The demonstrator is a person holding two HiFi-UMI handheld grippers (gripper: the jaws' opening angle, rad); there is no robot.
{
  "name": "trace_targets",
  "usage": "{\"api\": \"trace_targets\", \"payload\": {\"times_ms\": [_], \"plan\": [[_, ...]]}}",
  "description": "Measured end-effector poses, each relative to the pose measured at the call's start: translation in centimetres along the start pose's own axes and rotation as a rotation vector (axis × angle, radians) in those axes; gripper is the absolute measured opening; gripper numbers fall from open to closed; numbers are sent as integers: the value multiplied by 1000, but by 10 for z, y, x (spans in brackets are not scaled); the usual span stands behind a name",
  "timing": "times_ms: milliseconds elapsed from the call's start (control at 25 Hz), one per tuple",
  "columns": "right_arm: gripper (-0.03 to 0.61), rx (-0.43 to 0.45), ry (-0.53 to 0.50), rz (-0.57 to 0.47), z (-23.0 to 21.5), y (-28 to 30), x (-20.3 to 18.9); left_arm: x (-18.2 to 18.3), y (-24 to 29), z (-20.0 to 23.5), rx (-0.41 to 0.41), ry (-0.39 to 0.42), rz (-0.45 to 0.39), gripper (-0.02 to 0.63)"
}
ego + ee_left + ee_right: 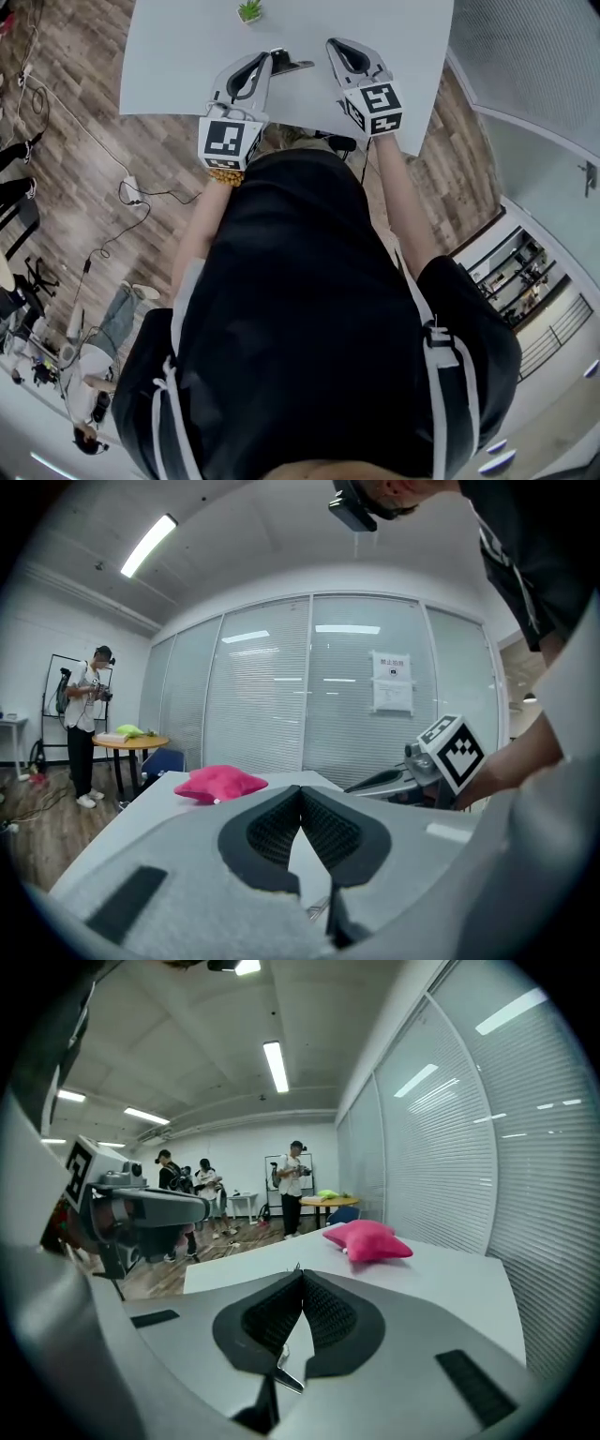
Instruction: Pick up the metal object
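Note:
In the head view a small metal object (294,65) lies on the white table (178,66) between my two grippers. My left gripper (270,58) has its tips right beside the object's left end; whether they touch it I cannot tell. My right gripper (333,44) hovers a little to the object's right. In the left gripper view the left gripper (300,791) has its jaws shut, pads meeting with nothing pinched at the tips. The right gripper (302,1275) is shut the same way in its own view. A metal sliver (287,1374) shows in the gap below its tips.
A small green plant (249,10) stands at the table's far edge. A pink cushion (217,782) lies further along the table, also the pink cushion (367,1239). Glass walls with blinds run beside the table. People stand by a round table (323,1202) in the background.

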State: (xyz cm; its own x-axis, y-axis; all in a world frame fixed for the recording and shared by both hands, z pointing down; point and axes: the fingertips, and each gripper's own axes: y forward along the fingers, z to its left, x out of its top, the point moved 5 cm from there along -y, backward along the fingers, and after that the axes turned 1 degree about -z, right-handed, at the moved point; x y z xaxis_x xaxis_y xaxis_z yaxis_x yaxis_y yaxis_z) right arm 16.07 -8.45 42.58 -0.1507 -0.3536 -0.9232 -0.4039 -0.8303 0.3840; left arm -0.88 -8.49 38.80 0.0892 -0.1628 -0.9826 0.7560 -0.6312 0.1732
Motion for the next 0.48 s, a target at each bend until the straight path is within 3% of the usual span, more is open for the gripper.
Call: {"api": "trace_targets", "payload": {"times_ms": [280,480], "plan": [[0,141,-164,65,26,26,-19,-13,-6,24,50,7,-1,6],[0,261,-288,121,36,40,-40,-15,-14,32,86,-77,-17,6]]}}
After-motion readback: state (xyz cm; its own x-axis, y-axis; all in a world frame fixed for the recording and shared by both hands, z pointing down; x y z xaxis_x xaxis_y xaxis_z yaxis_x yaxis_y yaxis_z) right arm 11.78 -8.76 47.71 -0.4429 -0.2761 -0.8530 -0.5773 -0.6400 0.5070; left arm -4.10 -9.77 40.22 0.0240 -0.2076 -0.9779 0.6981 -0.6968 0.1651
